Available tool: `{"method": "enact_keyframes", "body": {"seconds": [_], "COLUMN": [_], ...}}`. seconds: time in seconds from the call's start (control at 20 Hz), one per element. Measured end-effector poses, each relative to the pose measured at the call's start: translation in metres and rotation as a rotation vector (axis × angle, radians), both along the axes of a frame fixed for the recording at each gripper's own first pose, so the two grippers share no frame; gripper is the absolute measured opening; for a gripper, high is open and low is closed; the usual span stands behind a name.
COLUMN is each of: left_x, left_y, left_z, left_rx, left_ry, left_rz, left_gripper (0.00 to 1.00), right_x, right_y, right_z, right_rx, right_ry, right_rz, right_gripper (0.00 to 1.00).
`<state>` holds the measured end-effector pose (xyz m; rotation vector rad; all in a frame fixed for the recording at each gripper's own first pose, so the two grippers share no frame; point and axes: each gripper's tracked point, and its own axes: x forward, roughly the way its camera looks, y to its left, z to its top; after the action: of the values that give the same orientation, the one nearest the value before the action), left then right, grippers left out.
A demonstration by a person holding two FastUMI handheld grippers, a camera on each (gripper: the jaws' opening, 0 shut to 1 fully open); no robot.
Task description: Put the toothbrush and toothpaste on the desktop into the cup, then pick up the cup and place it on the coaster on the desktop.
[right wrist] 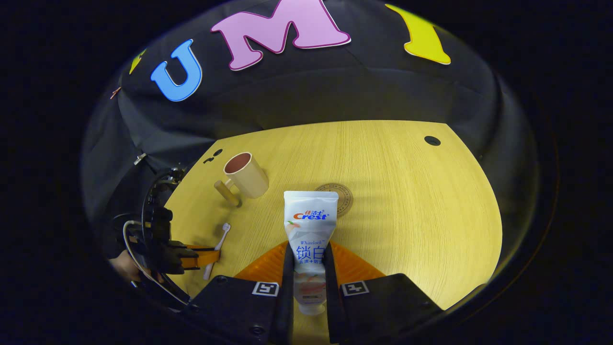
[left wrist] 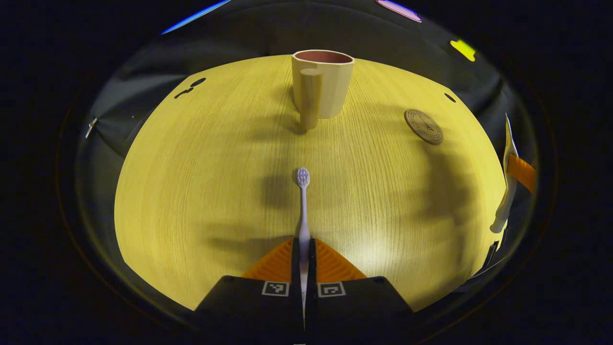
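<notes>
Wood desktop (left wrist: pixel 201 182): left tool (left wrist: pixel 303 249) pinches toothbrush (left wrist: pixel 303 201), right tool (right wrist: pixel 309 258) pinches toothpaste (right wrist: pixel 310 225); cup (left wrist: pixel 323 84) ahead.

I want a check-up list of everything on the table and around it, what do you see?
Surface: yellow wood-grain desktop, with a few small dark holes near its far edge.
Job's things: toothbrush pinched by its handle, head pointing at the cup; cup upright, nothing seen inside, handle toward the left gripper; toothpaste pinched partway along the tube, its flat end pointing away; round coaster bare, beside the cup.
Clutter: nothing seen.
Grippers: left gripper shut on the toothbrush; right gripper shut on the toothpaste.
Cables: a pale cable loops by the left gripper's body.
Surroundings: black cloth wall behind the desktop.
</notes>
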<state>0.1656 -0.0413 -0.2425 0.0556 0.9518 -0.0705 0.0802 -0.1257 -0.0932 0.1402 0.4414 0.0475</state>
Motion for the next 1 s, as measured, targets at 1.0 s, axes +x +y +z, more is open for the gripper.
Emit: {"method": "enact_keyframes", "body": {"seconds": [1.0], "left_x": [-0.025], "left_y": [0.009], "left_z": [0.098], "left_rx": [-0.216], "left_ry": [-0.361], "left_rz": [0.072], "left_gripper": [0.06], "right_x": [-0.019], "right_y": [-0.001], "right_z": [0.054], "right_rx": [-0.042], "right_ry": [-0.468], "right_rz": [0.156], "right_gripper": [0.32]}}
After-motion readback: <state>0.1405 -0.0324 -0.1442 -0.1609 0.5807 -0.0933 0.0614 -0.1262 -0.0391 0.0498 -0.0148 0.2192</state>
